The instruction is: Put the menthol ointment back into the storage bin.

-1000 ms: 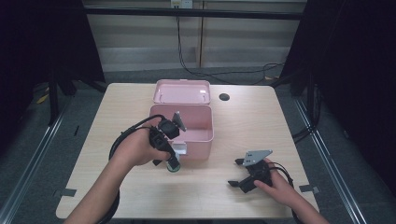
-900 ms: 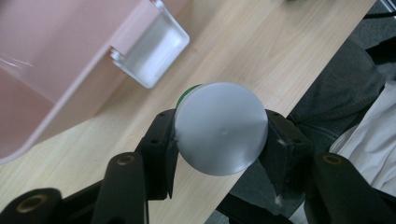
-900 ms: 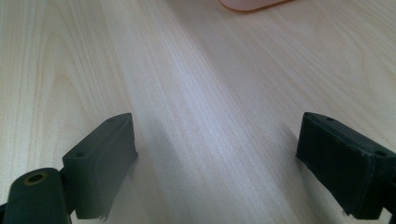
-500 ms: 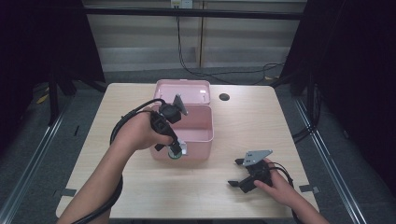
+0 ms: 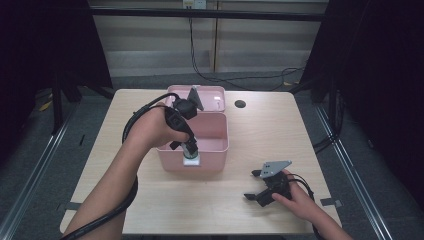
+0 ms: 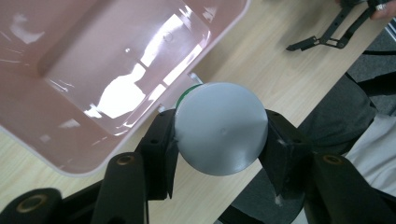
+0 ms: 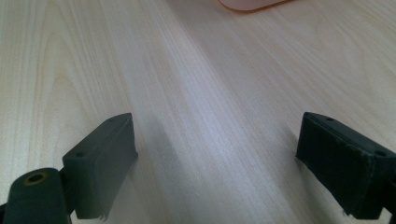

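My left gripper (image 5: pixel 189 149) points down and is shut on a small bottle (image 5: pixel 191 159) with a round grey cap (image 6: pixel 219 133) and a green band under the cap. Both black pads press the cap's sides. The bottle hangs over the front wall of an open pink box (image 5: pixel 220 145), whose shiny bare floor (image 6: pixel 121 88) lies just beyond the cap. The box's lid (image 5: pixel 212 95) stands folded back. My right gripper (image 5: pixel 251 185) rests on the table at the front right, open, with bare wood between its jaws (image 7: pixel 215 154).
The light wooden table (image 5: pixel 280 130) has a small dark hole (image 5: pixel 240 104) behind the box to the right. A corner of the pink box (image 7: pixel 252 3) lies ahead of the right gripper (image 6: pixel 327 35). Dark floor and black cables surround the table.
My left hand has lifted the bottle from the table in front of the box and carried it away from me, up over the box's front wall. The right gripper has stayed put.
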The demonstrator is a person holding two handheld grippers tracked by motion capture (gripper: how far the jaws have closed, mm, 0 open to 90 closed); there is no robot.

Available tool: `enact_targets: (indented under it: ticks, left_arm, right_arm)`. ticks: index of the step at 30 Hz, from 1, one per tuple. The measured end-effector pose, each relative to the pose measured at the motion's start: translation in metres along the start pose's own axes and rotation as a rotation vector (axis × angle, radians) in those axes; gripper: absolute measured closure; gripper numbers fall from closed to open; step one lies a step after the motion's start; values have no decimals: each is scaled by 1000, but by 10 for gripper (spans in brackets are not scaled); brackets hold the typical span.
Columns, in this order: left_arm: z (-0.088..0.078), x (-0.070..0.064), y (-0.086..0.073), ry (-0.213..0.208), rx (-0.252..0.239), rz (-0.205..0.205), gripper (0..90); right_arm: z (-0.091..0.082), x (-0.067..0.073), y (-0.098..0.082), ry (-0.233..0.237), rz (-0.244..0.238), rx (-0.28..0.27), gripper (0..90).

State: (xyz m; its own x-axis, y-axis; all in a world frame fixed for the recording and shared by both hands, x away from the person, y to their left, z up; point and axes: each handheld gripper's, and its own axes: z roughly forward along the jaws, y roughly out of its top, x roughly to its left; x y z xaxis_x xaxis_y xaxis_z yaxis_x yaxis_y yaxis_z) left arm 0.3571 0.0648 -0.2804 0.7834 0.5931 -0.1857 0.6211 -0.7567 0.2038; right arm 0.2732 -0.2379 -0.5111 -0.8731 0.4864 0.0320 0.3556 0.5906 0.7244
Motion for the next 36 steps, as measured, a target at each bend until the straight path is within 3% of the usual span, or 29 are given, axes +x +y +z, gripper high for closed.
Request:
enact_targets:
  ticks: [3, 14, 26, 36]
  left_arm:
    - [-3, 4, 6, 22, -7, -26, 500]
    - [0, 18, 22, 32, -28, -78, 500]
    - [17, 41, 35, 77, -32, -155, 500]
    - [28, 55, 42, 88, -35, -177, 500]
  right_arm:
    - [0, 0, 0, 0, 1, 1, 110]
    - [0, 0, 0, 1, 0, 2, 110]
    - [0, 0, 0, 1, 1, 3, 110]
    - [0, 0, 0, 1, 2, 5, 110]
